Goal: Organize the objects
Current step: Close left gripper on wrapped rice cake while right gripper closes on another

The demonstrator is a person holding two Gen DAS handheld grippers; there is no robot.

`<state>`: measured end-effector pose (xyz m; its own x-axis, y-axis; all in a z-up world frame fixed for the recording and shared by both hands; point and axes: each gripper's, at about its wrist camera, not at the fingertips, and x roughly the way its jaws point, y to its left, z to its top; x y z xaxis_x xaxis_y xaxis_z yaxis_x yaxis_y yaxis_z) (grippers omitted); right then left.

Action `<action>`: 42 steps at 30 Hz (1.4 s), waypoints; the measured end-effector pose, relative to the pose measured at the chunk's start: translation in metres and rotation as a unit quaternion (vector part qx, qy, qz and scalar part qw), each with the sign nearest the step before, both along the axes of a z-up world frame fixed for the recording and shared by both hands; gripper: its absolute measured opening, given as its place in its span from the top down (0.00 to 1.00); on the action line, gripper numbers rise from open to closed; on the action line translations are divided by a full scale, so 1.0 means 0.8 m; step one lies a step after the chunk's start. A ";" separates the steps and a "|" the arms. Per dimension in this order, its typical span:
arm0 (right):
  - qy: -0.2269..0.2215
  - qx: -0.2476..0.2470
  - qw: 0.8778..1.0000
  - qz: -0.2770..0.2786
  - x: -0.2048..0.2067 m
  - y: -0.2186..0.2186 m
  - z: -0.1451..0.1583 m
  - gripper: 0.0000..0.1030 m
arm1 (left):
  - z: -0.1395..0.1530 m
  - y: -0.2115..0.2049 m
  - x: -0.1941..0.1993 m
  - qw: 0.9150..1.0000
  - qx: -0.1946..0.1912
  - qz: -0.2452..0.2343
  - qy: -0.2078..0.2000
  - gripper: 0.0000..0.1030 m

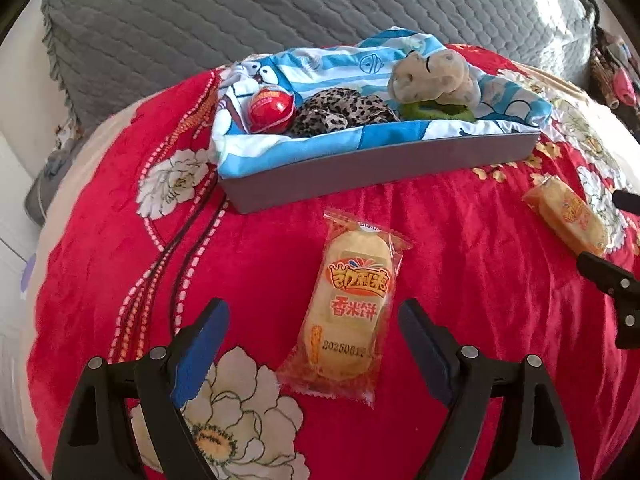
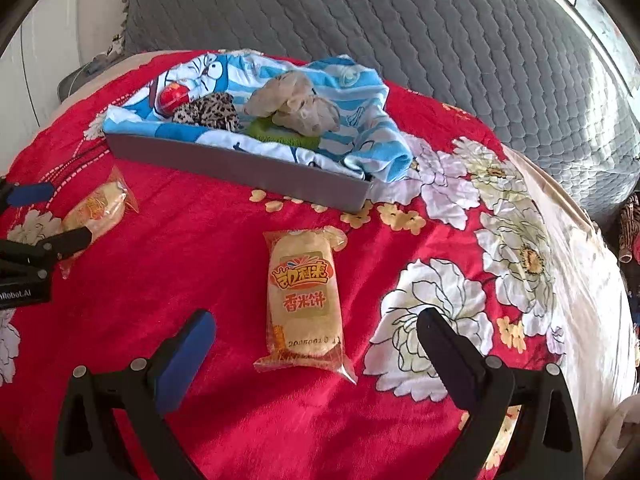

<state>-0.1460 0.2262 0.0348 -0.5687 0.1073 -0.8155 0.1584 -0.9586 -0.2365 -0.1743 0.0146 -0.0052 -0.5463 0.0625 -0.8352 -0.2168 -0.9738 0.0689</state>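
In the left wrist view, our left gripper (image 1: 314,316) hangs with its jaws wide apart and nothing between the pads; a rice cracker packet (image 1: 352,308) lies lengthwise on the red blanket (image 1: 120,240) just ahead of the fingertips, roughly centred in the gap. Beyond it sits the grey tray (image 1: 380,168), lined with a blue cartoon cloth (image 1: 320,68) and already holding a red ball (image 1: 270,110), a leopard-print cloth (image 1: 340,110) and a plush toy (image 1: 434,74). At the far right edge we see a second packet (image 1: 568,216). In the right wrist view, our right gripper (image 2: 316,328) is also spread wide and empty, with that second packet (image 2: 304,300) lying between and just ahead of its fingers; the tray (image 2: 240,168) stands behind it. We judge both hands are closing in to pick up the snacks. To do it well, we should straddle each packet across its narrow width, close gently so the crackers do not crush, then lift clear of the tray wall before lowering.
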 end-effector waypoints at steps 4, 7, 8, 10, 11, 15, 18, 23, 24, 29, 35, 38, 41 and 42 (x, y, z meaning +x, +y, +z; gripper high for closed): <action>-0.003 0.001 1.000 -0.002 -0.005 0.001 -0.006 0.01 | -0.009 0.001 -0.006 1.000 -0.001 -0.006 -0.009 0.15; -0.007 0.000 1.000 -0.004 -0.009 0.001 -0.010 0.01 | -0.011 0.003 -0.008 1.000 0.002 -0.007 -0.007 0.15; -0.008 -0.003 1.000 -0.003 -0.009 0.002 -0.011 0.01 | -0.011 0.005 -0.008 1.000 0.000 -0.009 -0.005 0.15; -0.008 -0.003 1.000 -0.004 -0.011 0.001 -0.012 0.01 | -0.010 0.007 -0.010 1.000 0.002 -0.012 0.000 0.15; -0.007 -0.001 1.000 -0.003 -0.012 0.000 -0.013 0.02 | -0.010 0.008 -0.012 1.000 0.005 -0.013 0.000 0.15; -0.013 0.010 1.000 0.000 -0.017 -0.002 -0.016 0.11 | -0.009 0.006 -0.017 1.000 0.014 -0.007 -0.002 0.15; -0.021 0.015 1.000 -0.001 -0.021 -0.003 -0.020 0.20 | -0.011 0.005 -0.017 1.000 0.014 -0.005 -0.005 0.15; -0.031 0.012 0.999 -0.002 -0.025 -0.005 -0.026 0.27 | -0.013 0.003 -0.020 1.000 0.015 0.000 -0.012 0.16; -0.031 0.012 0.999 -0.004 -0.027 -0.005 -0.026 0.29 | -0.013 0.003 -0.020 1.000 0.017 0.000 -0.011 0.19; -0.034 0.006 0.999 -0.007 -0.032 -0.007 -0.025 0.50 | -0.018 0.006 -0.023 0.999 0.027 -0.017 -0.036 0.42; -0.034 -0.013 0.999 -0.008 -0.029 -0.010 -0.020 0.60 | -0.020 0.008 -0.023 0.998 0.036 -0.016 -0.053 0.60; -0.034 -0.026 0.999 -0.007 -0.026 -0.011 -0.015 0.60 | -0.018 0.006 -0.023 0.998 0.038 -0.009 -0.053 0.61; -0.030 -0.038 0.999 -0.004 -0.021 -0.013 -0.009 0.60 | -0.017 0.000 -0.023 0.998 0.041 0.002 -0.055 0.61; -0.030 -0.040 0.999 -0.004 -0.020 -0.014 -0.008 0.60 | -0.017 -0.001 -0.023 0.998 0.038 0.005 -0.053 0.61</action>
